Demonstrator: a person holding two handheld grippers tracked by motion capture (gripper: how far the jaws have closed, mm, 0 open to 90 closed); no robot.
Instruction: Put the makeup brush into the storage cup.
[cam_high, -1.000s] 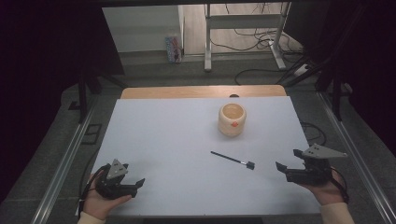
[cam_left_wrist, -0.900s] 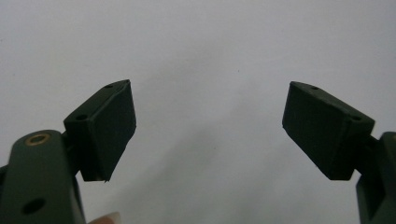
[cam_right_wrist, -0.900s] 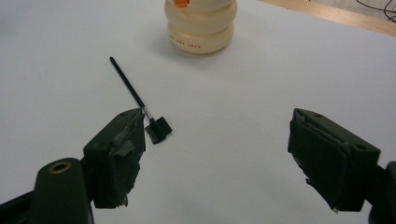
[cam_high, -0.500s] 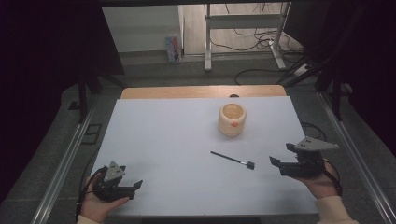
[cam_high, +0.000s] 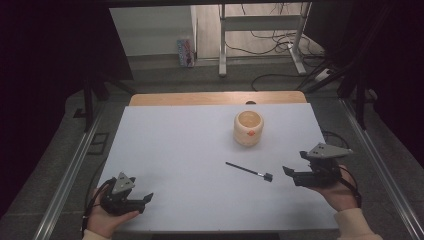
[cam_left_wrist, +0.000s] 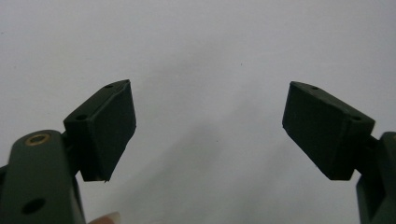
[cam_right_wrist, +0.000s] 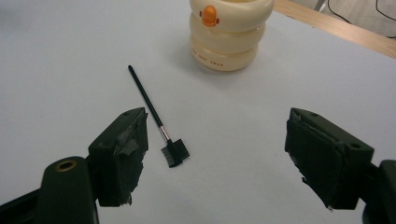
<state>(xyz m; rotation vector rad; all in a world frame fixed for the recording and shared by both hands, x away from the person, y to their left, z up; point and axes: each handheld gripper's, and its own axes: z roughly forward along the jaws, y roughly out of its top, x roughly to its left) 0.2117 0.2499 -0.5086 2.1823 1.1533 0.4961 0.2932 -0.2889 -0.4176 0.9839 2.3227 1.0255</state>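
Right gripper (cam_high: 290, 172) gaped near brush (cam_right_wrist: 158, 120), left gripper (cam_high: 145, 199) gaped idle at near edge; thin handle might roll, slip.

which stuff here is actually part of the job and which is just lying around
Part of the job:
- small black brush, lying flat on the white table, nearest the right gripper, whose jaws stand open
- cream cup, upright behind the brush

Just there:
- left gripper, open, apart from both things
- cables on the floor
- metal stand legs
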